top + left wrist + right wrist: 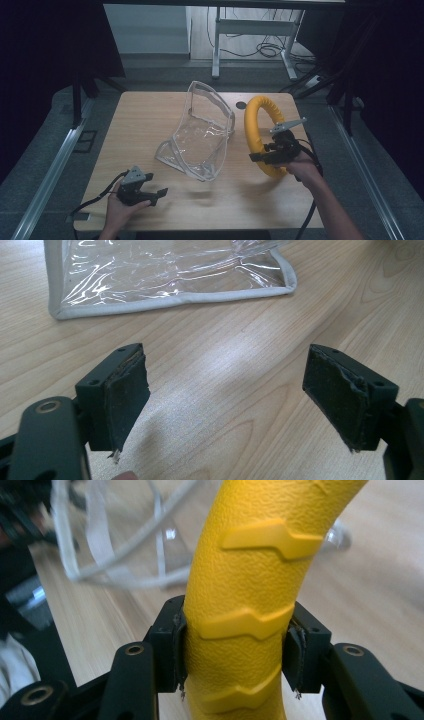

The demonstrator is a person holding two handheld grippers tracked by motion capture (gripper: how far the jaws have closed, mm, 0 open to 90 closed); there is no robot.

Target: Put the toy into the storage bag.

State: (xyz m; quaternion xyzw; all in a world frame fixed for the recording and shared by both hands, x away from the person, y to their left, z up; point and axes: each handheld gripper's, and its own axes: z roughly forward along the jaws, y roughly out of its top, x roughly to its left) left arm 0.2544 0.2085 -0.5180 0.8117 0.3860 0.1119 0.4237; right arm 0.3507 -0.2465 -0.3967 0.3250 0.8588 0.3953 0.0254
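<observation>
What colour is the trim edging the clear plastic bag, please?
Light grey trim, seen best in the left gripper view.

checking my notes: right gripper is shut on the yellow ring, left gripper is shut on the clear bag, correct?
Half right. The right gripper is shut on the yellow ring, but the left gripper is open with nothing between its fingers; the clear bag lies apart on the table, as the left gripper view shows.

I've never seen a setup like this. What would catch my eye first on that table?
The bright yellow ring at the table's right side stands out first: the right gripper has its black jaws clamped on the ring's ribbed rim and holds it upright. Next comes the clear plastic bag with pale edging, standing open in the middle of the wooden table. At the near left, the left gripper waits with its jaws wide apart and nothing between them.
</observation>
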